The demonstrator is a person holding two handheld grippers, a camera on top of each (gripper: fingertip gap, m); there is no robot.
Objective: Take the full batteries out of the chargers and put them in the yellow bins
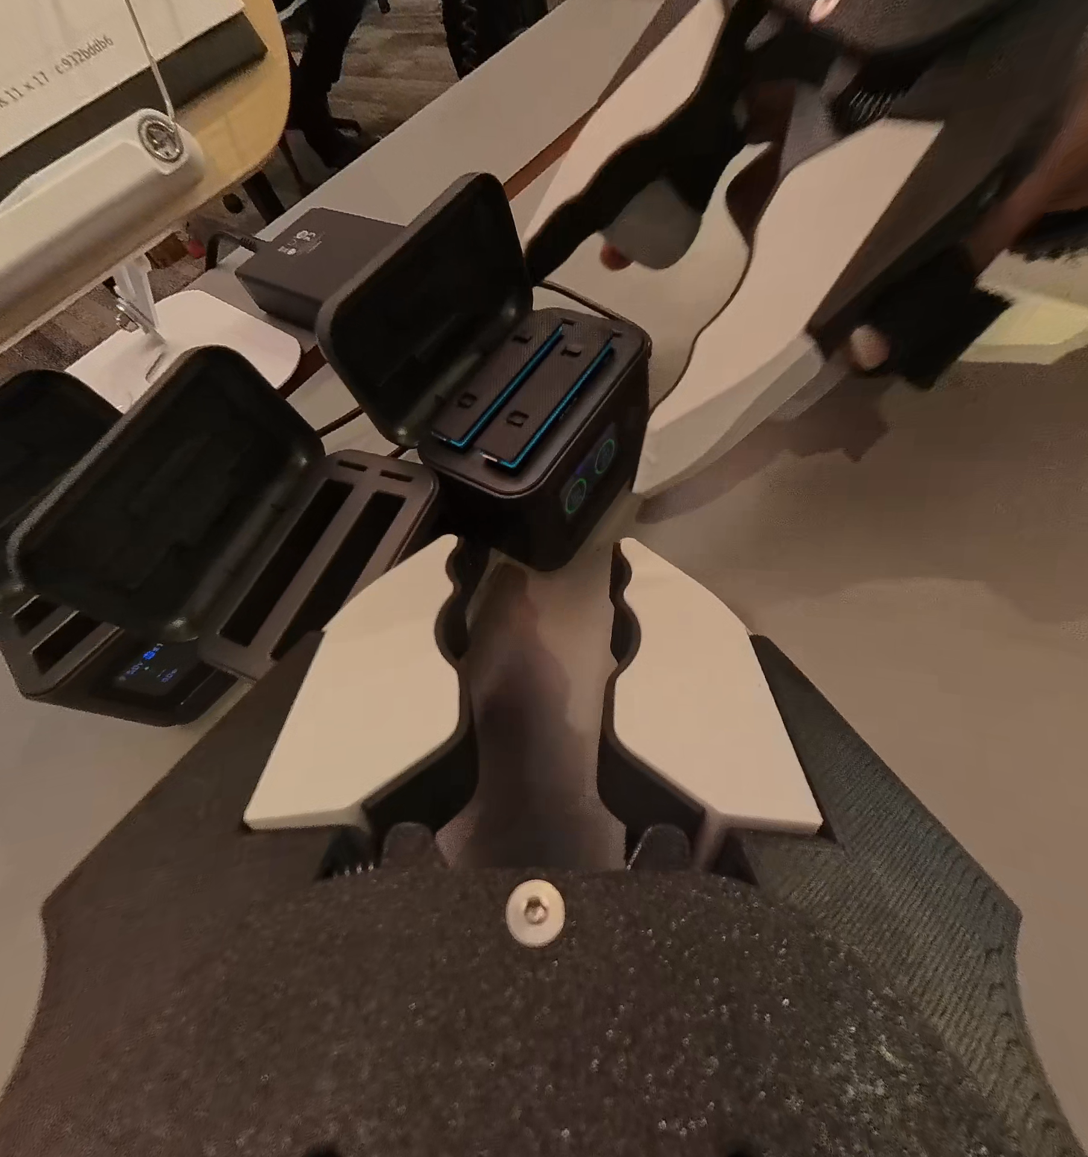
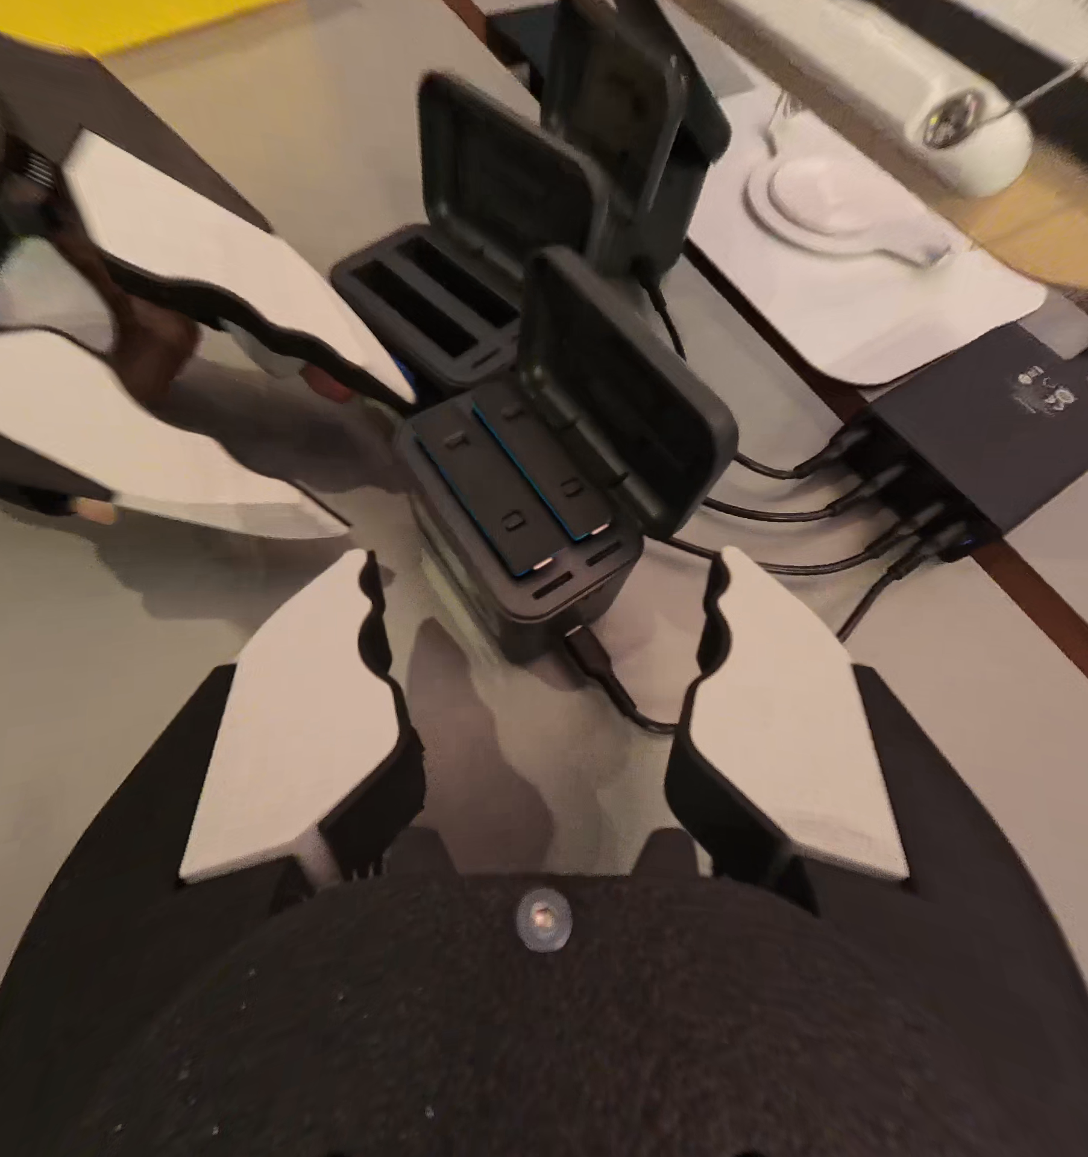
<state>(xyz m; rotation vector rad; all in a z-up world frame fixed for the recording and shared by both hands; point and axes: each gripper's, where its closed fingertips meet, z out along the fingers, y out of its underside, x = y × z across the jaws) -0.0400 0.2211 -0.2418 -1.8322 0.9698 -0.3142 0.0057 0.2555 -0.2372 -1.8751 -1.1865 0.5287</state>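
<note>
A black charger (image 1: pixel 528 476) stands on the grey table with its lid (image 1: pixel 428 300) open and two blue-edged batteries (image 1: pixel 516 394) in its slots. It is also in the right wrist view (image 2: pixel 528 563), with the batteries (image 2: pixel 497 494) there too. My left gripper (image 1: pixel 538 554) is open, its tips at the charger's near corner. My right gripper (image 2: pixel 544 563) is open and empty, its tips either side of the charger's near end. A second charger (image 1: pixel 316 551) to the left is open with empty slots. A yellow bin (image 2: pixel 140 25) shows at the far top left.
A third open charger (image 1: pixel 2 501) sits at the far left. A black power hub (image 2: pixel 979 438) with several cables (image 2: pixel 779 513) lies to the right. A white stand base (image 2: pixel 842 213) sits behind. The right gripper's fingers (image 1: pixel 748 426) reach in beside the charger. The black power hub (image 2: pixel 979 438) sits 15 cm or so from the ends of my right fingers.
</note>
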